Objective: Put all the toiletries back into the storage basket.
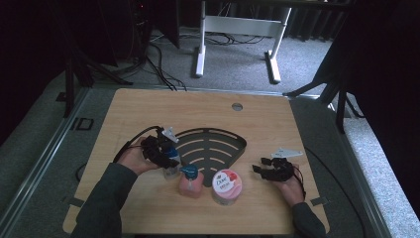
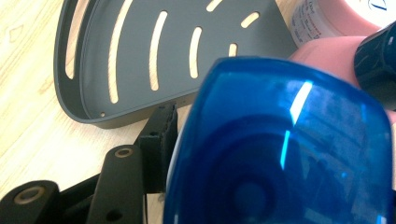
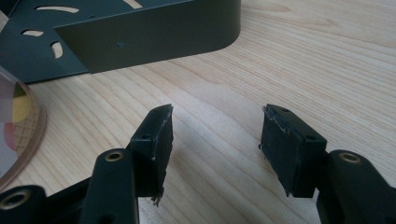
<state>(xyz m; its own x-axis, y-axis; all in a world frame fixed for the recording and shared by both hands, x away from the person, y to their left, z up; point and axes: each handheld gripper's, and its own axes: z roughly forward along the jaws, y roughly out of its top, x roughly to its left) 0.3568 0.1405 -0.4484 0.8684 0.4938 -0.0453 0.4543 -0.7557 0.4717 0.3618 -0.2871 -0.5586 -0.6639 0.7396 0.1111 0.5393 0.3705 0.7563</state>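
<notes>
1. Left claw [image 1: 166, 153]: closed around a clear bottle [image 1: 171, 166] with a blue cap [image 2: 280, 144], at the left corner of the dark slotted tray [image 1: 218, 136]; one pad [image 2: 161, 149] presses the cap's side, and the bottle's foot appears to stand on the bench [image 1: 148, 109].
2. Right claw [image 1: 265, 166]: jaws wide apart, holding nothing, low over bare wood to the right of the tray.
3. Waiting near the front edge: a pink pump bottle [image 1: 190, 182] and a pink-lidded jar [image 1: 226, 186], side by side.
4. Step in hand, as judged: gripping the blue-capped bottle to load it into the tray.
5. Next move calls for a lift clear of the tray wall [image 3: 154, 35], then a short carry right and an upright set-down.
</notes>
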